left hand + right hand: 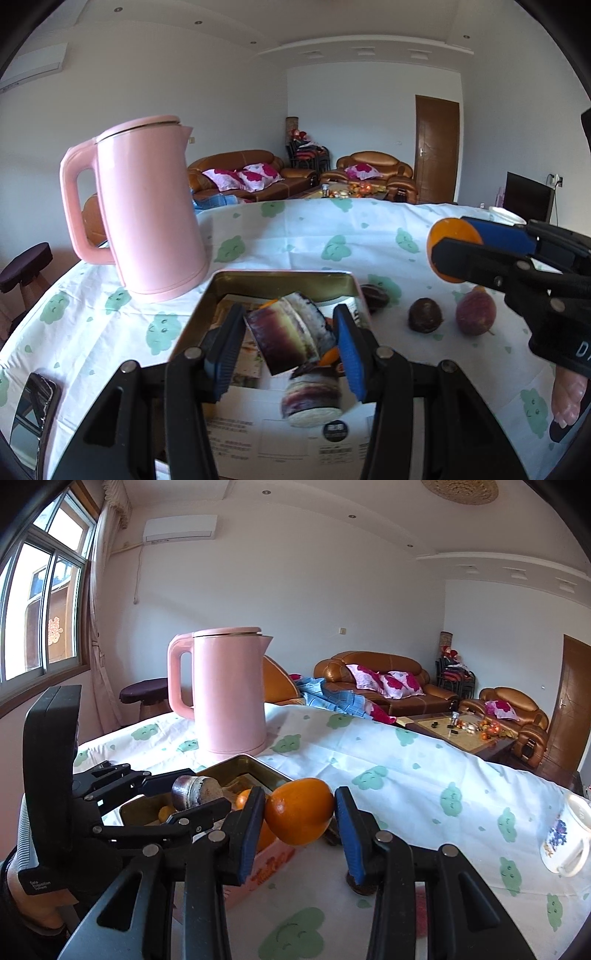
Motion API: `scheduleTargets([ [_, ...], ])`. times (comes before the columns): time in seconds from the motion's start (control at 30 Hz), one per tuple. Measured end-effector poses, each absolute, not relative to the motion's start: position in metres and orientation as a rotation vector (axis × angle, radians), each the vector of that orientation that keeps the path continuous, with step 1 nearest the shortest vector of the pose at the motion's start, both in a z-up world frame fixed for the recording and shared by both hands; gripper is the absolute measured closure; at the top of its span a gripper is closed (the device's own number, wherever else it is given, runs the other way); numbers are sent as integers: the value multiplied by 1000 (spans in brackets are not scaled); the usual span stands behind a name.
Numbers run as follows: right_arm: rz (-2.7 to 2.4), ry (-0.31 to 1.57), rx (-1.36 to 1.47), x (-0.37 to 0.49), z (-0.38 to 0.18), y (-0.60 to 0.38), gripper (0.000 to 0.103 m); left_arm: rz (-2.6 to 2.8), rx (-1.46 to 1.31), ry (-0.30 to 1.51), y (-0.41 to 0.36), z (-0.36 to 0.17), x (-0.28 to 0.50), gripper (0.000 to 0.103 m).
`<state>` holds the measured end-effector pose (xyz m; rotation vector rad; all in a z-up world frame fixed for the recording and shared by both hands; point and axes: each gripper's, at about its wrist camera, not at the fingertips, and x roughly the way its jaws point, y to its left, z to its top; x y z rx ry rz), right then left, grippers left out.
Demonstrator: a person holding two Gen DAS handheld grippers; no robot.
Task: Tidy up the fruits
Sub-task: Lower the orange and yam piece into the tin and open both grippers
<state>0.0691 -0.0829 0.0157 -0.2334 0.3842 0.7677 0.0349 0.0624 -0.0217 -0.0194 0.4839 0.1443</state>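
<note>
My left gripper (286,343) is shut on a short purple sugarcane piece (282,334) and holds it over an open pink tin box (280,284). In the box lie another cane piece (312,397) and small oranges (328,356). On the right, my right gripper (452,254) is shut on an orange (454,229). In the right wrist view the orange (299,812) sits between the blue pads just right of the tin (258,766). There the left gripper (195,794) carries the cane piece (201,792). Three dark passion fruits (424,315) lie on the cloth right of the tin.
A pink kettle (147,214) stands just behind the tin on the left. A phone (33,410) lies at the near left edge of the table. A white mug (565,834) lies tipped on its side at the far right. The cloth-covered table ends behind the kettle.
</note>
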Motion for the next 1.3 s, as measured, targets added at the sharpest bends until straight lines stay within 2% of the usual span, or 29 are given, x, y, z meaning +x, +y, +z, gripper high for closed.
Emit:
scheduleTargets([
  [1.3, 859, 506, -305, 83, -23, -1, 62, 189, -43, 588, 122, -34, 46, 52],
])
